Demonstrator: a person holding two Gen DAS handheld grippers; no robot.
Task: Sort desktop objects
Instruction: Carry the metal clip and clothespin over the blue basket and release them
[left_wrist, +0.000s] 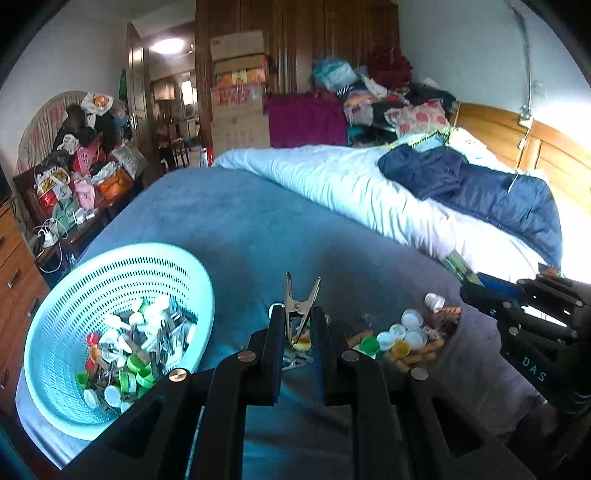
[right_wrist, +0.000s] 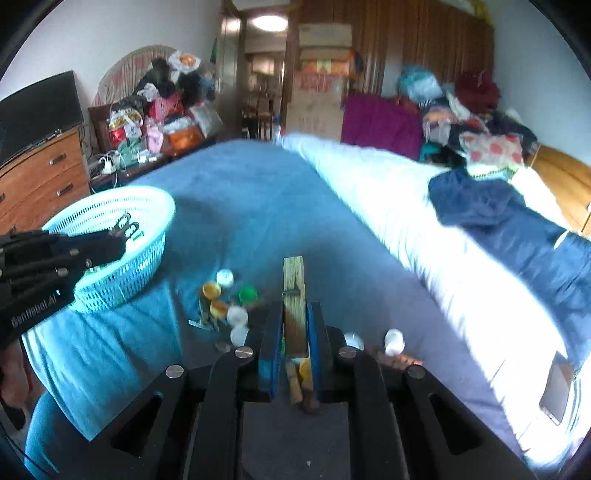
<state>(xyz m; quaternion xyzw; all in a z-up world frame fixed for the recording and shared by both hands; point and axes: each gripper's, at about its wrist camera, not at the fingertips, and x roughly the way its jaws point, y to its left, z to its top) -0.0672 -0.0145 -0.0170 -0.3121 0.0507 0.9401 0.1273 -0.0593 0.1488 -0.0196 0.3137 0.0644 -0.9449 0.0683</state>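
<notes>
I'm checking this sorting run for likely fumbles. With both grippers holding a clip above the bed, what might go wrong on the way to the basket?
1. The left gripper pinches the metal clip only at its lower end; it may pivot or slip out.
2. The wooden clothespin sticks far out of the right gripper and could knock the basket rim.
3. The basket rests on soft blue bedding; a bump might tip it.
</notes>
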